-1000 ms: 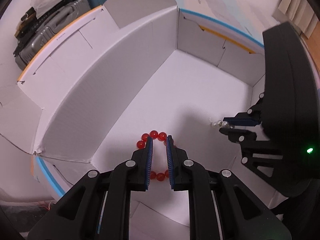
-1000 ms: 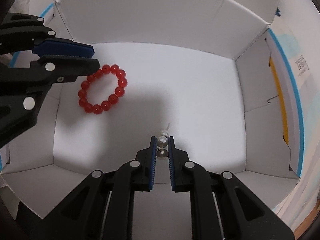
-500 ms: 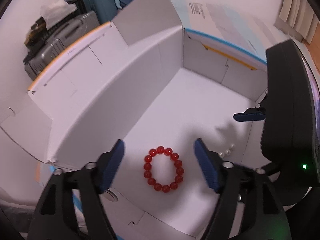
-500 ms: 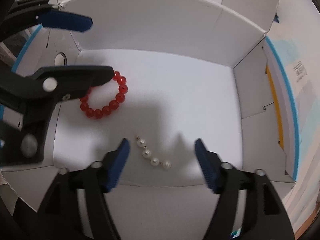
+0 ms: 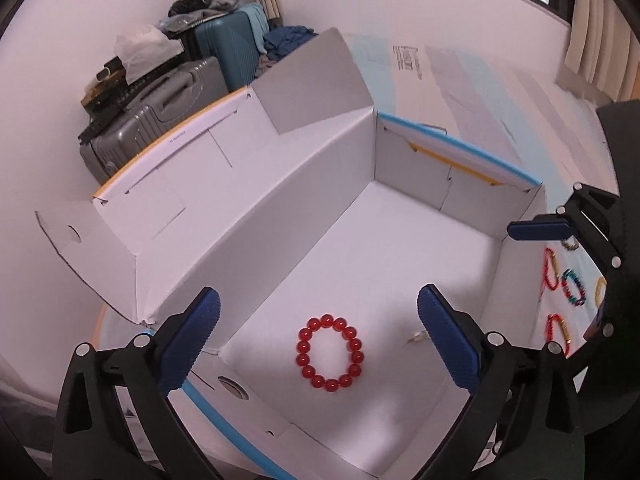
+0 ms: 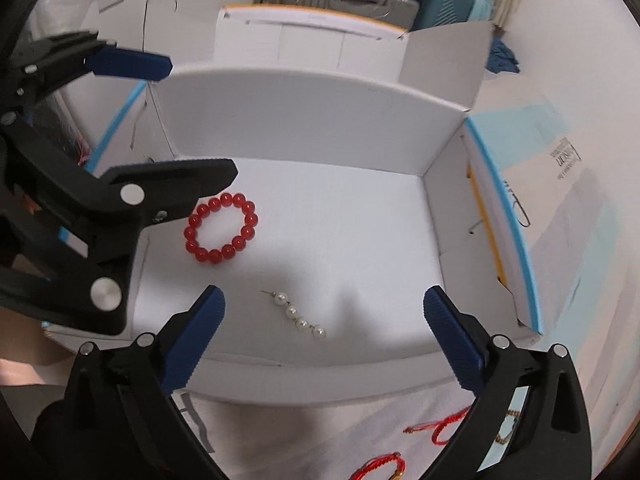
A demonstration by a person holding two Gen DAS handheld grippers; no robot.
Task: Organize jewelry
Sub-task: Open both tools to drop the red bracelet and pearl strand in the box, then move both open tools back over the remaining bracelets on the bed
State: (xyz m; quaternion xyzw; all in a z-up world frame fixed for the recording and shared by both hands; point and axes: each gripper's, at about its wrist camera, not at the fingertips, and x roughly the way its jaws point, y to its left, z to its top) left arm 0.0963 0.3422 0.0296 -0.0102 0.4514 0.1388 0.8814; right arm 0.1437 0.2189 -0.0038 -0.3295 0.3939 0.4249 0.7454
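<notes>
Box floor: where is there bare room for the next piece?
The box floor is free between the pearl strand and the right wall, and along the back wall. The near-left is crowded, holding the red bead bracelet.

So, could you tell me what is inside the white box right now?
Inside the white box lie a red bead bracelet and a pearl strand, apart from each other. The left gripper covers part of the box's left corner, so anything there is unseen.

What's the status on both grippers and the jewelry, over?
Left gripper and right gripper: jaws open, empty. Red bead bracelet and pearl strand lie apart in white box. Nothing obstructing.
</notes>
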